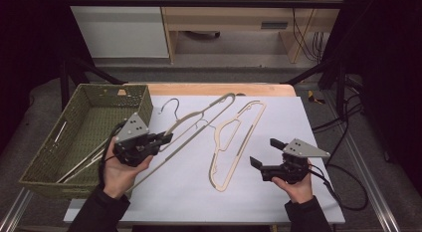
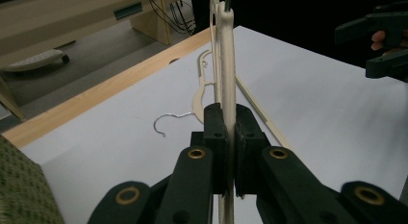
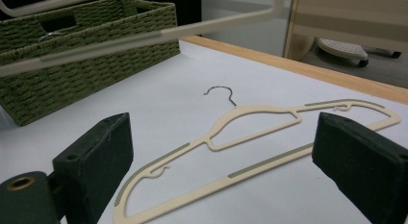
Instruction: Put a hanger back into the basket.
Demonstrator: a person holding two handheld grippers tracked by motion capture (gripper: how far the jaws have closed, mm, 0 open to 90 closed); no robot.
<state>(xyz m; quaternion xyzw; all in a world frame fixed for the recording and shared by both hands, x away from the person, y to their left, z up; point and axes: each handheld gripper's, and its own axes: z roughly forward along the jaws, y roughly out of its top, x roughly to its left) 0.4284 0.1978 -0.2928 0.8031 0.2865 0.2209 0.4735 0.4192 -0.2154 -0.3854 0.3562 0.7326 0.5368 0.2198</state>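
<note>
A cream hanger (image 1: 199,120) is being held by the left gripper (image 1: 158,140), its jaws pressed flat on a thin bar of the frame, as is shown edge-on in the left gripper view (image 2: 227,89). The hanger is being kept raised above the white table sheet (image 1: 278,192), left of centre, with its wire hook (image 1: 171,106) pointing toward the far left. It is probably being gripped on the bar because that part is narrow enough for the pads to close on it firmly.

A second cream hanger (image 1: 234,142) is lying flat on the sheet near the middle, just right of the held one, its hook toward the far side. In the right gripper view it (image 3: 250,137) is being framed between the two pads, which are standing wide apart with nothing between them. The right gripper (image 1: 263,155) is being held low at the near right, aimed left toward this hanger; this is judged to be a readiness for picking it up.

A green woven basket (image 1: 35,177) is standing at the left edge of the table, touching the sheet's border. More hangers (image 1: 82,165) are lying inside it, so it is judged to be serving as the container for them; whether hangers are being put in or taken out cannot be told.
</note>
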